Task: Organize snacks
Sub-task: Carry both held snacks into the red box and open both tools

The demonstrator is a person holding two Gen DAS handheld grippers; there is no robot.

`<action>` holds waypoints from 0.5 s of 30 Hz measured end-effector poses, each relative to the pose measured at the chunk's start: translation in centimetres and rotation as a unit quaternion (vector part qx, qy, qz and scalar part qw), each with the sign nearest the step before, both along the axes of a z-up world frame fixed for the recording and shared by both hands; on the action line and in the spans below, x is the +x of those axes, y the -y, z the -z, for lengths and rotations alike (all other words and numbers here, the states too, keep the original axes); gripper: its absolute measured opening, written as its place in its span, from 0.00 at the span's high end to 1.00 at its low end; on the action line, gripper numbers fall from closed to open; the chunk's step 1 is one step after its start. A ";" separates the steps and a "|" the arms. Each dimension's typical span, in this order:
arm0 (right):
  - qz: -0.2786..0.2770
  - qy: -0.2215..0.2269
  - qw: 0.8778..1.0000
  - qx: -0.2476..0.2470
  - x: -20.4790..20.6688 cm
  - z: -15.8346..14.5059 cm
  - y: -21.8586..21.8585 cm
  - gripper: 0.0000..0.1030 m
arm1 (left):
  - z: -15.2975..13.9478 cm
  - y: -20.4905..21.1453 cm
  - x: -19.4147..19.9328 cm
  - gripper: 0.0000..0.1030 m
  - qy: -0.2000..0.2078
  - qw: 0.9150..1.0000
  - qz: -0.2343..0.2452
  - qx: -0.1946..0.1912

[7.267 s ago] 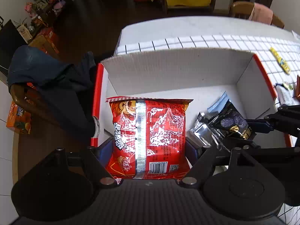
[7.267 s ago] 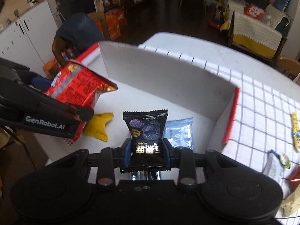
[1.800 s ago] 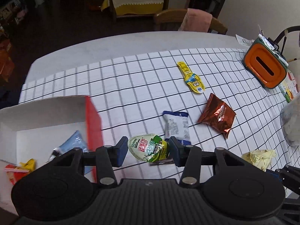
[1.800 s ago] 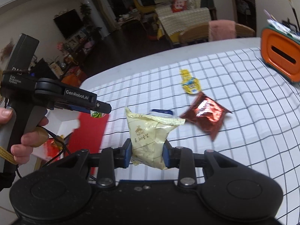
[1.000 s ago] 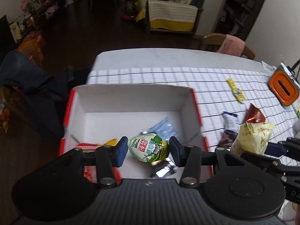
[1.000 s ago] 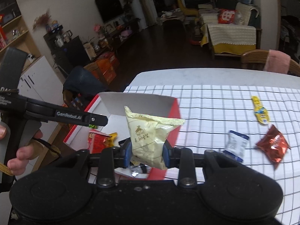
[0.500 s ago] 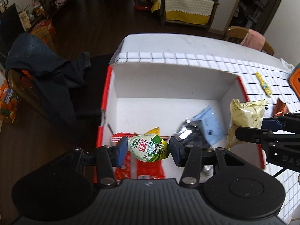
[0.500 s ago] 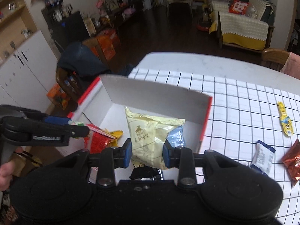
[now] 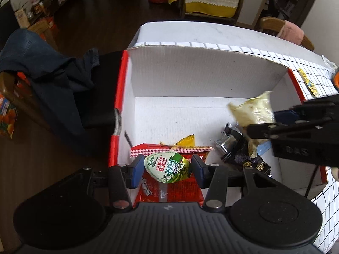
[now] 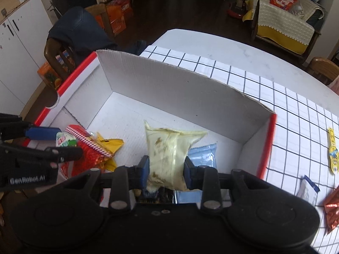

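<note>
1. The left gripper (image 9: 167, 168) is clamped on a small green-and-white egg-shaped snack pouch (image 9: 166, 167) of glossy, crinkled foil, held above the near left corner of the box.
2. The right gripper (image 10: 167, 170) is clamped on a pale yellow pillow-shaped snack bag (image 10: 169, 148) of thin, wrinkled plastic film with a centre seam, held over the near right part of the box.
3. Directly below the left gripper lies a large red glossy packet with a checked top seal (image 9: 169, 188), flat on the box floor at the near left corner.
4. A small yellow wrapper (image 10: 109, 145) lies touching the red packet's far edge.
5. A black-and-silver foil packet (image 9: 237, 150) and a light blue flat sachet (image 10: 204, 153) lie near the right wall, beneath the right gripper.
6. The white corrugated cardboard box with red outer walls (image 9: 201, 74) has matte, ribbed inner walls; the far half of its floor is bare.
7. Judgement: the task is more than half done. Four snacks rest in the box and two more are held over it, not yet released.
8. Remaining on the white black-gridded tablecloth (image 10: 296, 114), beyond the box's right wall: a yellow narrow strip packet (image 10: 333, 153), a white-and-blue sachet (image 10: 307, 188) and a copper-red foil bag (image 10: 332, 209).
</note>
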State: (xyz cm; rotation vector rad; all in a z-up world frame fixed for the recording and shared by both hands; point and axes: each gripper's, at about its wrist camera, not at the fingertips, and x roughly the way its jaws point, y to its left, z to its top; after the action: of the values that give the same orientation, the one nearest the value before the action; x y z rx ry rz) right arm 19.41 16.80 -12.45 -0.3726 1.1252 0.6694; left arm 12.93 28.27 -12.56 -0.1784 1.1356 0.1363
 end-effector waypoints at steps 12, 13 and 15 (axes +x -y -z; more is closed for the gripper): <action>-0.003 -0.003 1.000 -0.017 0.7 0.8 -0.8 0.68 | 0.7 1.6 0.8 0.51 -0.002 1.000 0.016 0.025; -0.002 -0.004 1.000 -0.014 0.7 0.6 -0.7 0.68 | 0.8 1.5 0.8 0.50 -0.002 1.000 0.014 0.024; -0.002 -0.008 1.000 -0.009 0.5 0.3 -0.5 0.68 | 0.7 1.6 0.8 0.44 -0.001 1.000 0.010 0.021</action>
State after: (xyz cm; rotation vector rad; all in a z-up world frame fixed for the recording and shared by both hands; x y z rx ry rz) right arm 19.94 17.28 -12.75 -0.3863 1.1465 0.6675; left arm 13.73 26.71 -13.25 -0.1297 1.1364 0.1414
